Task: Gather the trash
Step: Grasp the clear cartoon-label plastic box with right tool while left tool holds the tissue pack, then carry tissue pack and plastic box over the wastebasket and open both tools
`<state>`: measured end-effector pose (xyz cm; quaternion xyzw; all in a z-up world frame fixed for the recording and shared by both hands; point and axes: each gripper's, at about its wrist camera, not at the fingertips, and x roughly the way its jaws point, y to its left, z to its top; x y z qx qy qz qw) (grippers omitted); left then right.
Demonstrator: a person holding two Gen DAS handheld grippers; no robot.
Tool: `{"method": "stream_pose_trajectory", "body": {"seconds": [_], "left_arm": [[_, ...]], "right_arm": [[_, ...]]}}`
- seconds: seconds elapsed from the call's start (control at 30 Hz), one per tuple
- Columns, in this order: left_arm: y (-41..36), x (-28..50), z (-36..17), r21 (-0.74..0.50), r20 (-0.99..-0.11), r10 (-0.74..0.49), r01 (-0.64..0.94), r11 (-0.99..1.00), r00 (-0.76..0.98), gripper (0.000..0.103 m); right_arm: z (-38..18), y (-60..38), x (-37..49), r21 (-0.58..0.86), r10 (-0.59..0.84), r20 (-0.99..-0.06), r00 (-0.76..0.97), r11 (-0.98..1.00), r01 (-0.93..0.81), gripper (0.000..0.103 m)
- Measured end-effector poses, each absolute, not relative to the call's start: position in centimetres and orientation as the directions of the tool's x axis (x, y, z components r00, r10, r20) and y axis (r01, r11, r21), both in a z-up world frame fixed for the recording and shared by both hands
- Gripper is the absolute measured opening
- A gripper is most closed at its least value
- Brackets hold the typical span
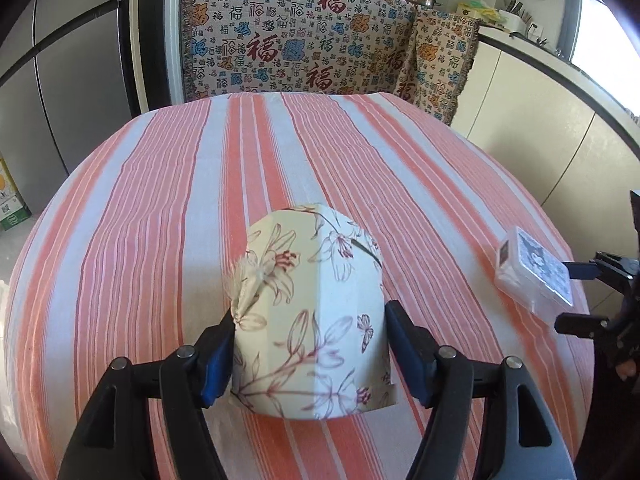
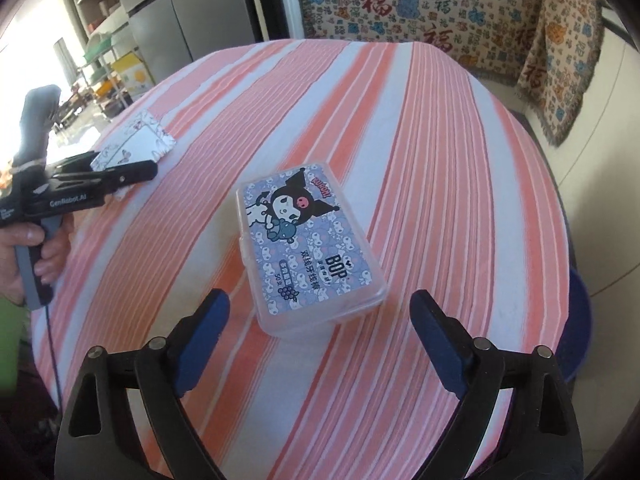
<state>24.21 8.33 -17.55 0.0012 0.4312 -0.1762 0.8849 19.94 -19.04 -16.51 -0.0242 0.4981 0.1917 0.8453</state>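
A cream tissue pack with a flower print [image 1: 312,312] lies on the striped tablecloth [image 1: 160,220]. My left gripper [image 1: 310,344] has its jaws around the pack's near end, both pads against its sides. A clear plastic floss-pick box with a cartoon label [image 2: 308,240] lies on the cloth. My right gripper [image 2: 320,328] is open, its fingers either side of the box's near end, not touching. The box also shows in the left wrist view [image 1: 534,268], and the pack shows small in the right wrist view [image 2: 136,148].
The round table's edge curves close on all sides. A patterned blanket [image 1: 296,40] covers furniture behind the table. A fridge [image 1: 60,80] stands at the left, a white counter [image 1: 540,80] with kitchenware at the right. A blue round object [image 2: 580,320] sits below the table's right edge.
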Motion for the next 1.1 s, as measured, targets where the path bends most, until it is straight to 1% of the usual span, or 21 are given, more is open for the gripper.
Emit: {"method": "stream_pose_trajectory", "body": {"seconds": [0.03,0.13,0.23,0.33,0.4,0.43,0.47,0.53,0.6,0.67,0.87,1.0,1.1], "left_arm": [[8.5,24.2,-17.5,-0.166,-0.763,-0.326,0.317,0.934,0.559,0.076],[8.2,24.9,-17.1,-0.167,-0.77,-0.328,0.322,0.932,0.547,0.076],[7.8,25.4,-17.3,-0.163,-0.8,-0.317,0.323,0.932,0.51,0.076],[7.8,25.0,-17.3,-0.134,-0.816,-0.291,0.327,0.936,0.499,0.076],[8.3,24.5,-17.1,-0.146,-0.813,-0.304,0.332,0.932,0.497,0.076],[8.5,24.4,-17.1,-0.159,-0.812,-0.315,0.332,0.93,0.491,0.076],[8.5,24.3,-17.1,-0.17,-0.814,-0.323,0.333,0.928,0.482,0.075],[8.3,24.4,-17.1,-0.173,-0.823,-0.323,0.337,0.926,0.467,0.059],[8.0,24.3,-16.9,-0.166,-0.819,-0.321,0.339,0.926,0.475,0.058],[7.4,24.1,-16.4,-0.176,-0.812,-0.332,0.34,0.924,0.48,0.053],[2.5,23.5,-14.8,-0.18,-0.793,-0.367,0.389,0.903,0.485,0.052],[-2.8,23.8,-13.4,-0.203,-0.777,-0.425,0.453,0.868,0.465,0.052],[-7.5,24.6,-12.3,-0.238,-0.758,-0.481,0.501,0.832,0.439,0.052]], "right_arm": [[-16.2,-18.9,20.3,0.144,0.298,-0.856,0.423,0.922,-0.358,0.093],[-15.8,-17.6,21.8,0.101,0.268,-0.881,0.39,0.912,-0.399,0.093],[-15.8,-16.3,22.6,0.072,0.25,-0.898,0.361,0.895,-0.441,0.093],[-15.8,-15.7,23.2,0.071,0.246,-0.909,0.337,0.888,-0.455,0.092],[-15.9,-15.5,23.7,0.075,0.243,-0.916,0.321,0.887,-0.456,0.085],[-15.9,-15.5,23.7,0.074,0.239,-0.919,0.314,0.886,-0.457,0.07],[-15.9,-15.6,23.8,0.072,0.235,-0.921,0.312,0.888,-0.455,0.067],[-15.3,-16.0,23.5,0.073,0.24,-0.913,0.329,0.892,-0.447,0.067],[-14.5,-16.6,23.0,0.088,0.258,-0.903,0.343,0.893,-0.442,0.067],[-13.9,-17.4,22.5,0.104,0.275,-0.893,0.357,0.897,-0.431,0.067],[-12.3,-22.1,21.7,0.158,0.306,-0.861,0.406,0.92,-0.359,0.066],[-11.0,-27.2,21.3,0.189,0.305,-0.833,0.461,0.941,-0.281,0.066],[-10.2,-32.0,20.8,0.201,0.278,-0.817,0.504,0.958,-0.203,0.066]]}}
